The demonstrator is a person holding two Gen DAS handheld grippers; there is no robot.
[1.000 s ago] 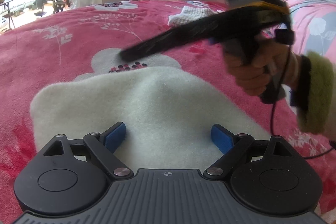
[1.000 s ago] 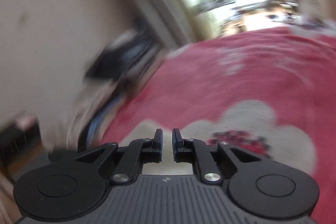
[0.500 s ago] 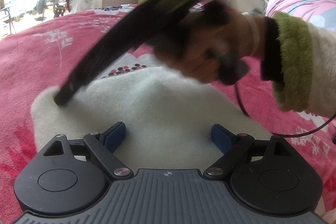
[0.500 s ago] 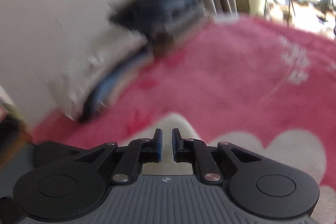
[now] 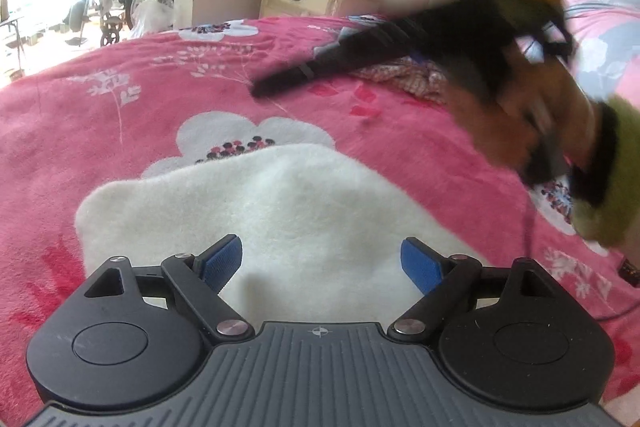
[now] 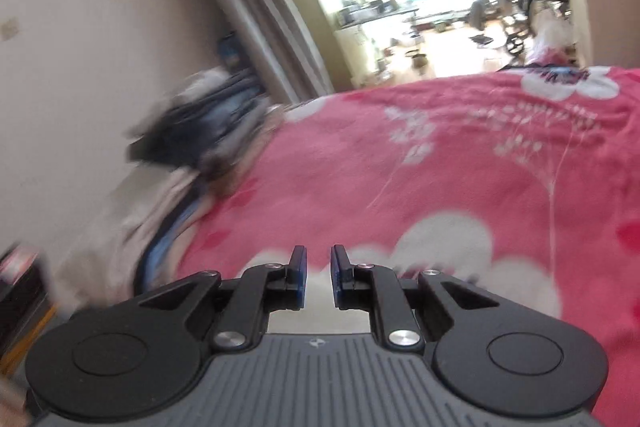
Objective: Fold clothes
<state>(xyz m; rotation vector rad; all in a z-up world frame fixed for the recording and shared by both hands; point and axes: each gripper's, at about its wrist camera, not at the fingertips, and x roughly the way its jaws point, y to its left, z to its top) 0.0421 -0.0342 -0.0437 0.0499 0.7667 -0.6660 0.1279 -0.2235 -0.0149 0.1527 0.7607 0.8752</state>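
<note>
1. The right gripper (image 6: 318,277), jaws opening on nothing, has been lifted off the white fleece garment (image 5: 288,223).
2. The left gripper (image 5: 321,263) is held wide apart over the garment, which lies folded on the pink blanket (image 5: 120,115); smoothing is judged finished.

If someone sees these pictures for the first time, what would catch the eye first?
First the pink blanket that covers the whole bed, with a white fleece lying on it just ahead of the open left gripper. Then the right gripper, blurred, above the blanket at upper right, its jaws opening with nothing between them.
</note>
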